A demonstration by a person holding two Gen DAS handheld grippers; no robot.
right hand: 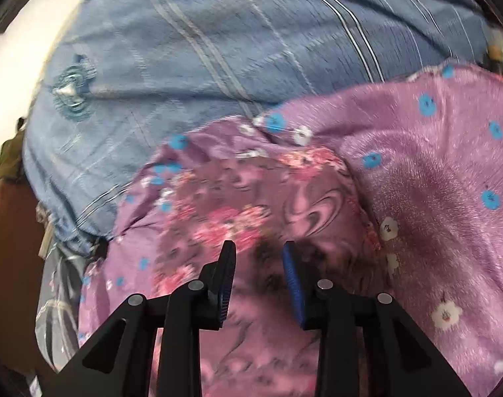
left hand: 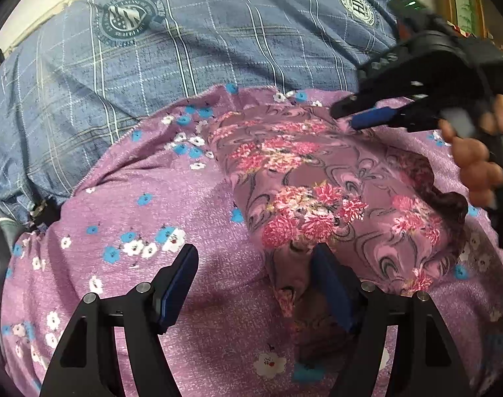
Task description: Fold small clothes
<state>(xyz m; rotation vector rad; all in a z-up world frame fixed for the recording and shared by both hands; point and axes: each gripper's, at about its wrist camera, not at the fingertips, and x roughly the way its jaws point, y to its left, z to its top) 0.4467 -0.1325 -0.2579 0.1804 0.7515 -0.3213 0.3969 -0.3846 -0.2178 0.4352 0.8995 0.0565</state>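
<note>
Both hand-held grippers (left hand: 254, 284) (right hand: 259, 278) gape (empty, seemingly) over purple cloth (left hand: 192, 205) on blue plaid bedding (left hand: 218, 49).

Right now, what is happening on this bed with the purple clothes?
A person is folding small clothes with a two-finger gripper in each hand. A small garment with pink flowers lies on a larger purple cloth with blue and white flowers, over a blue checked bedcover. The left gripper is open above the garment's near edge. The right gripper is open over the garment, and nothing is between its pads.
</note>
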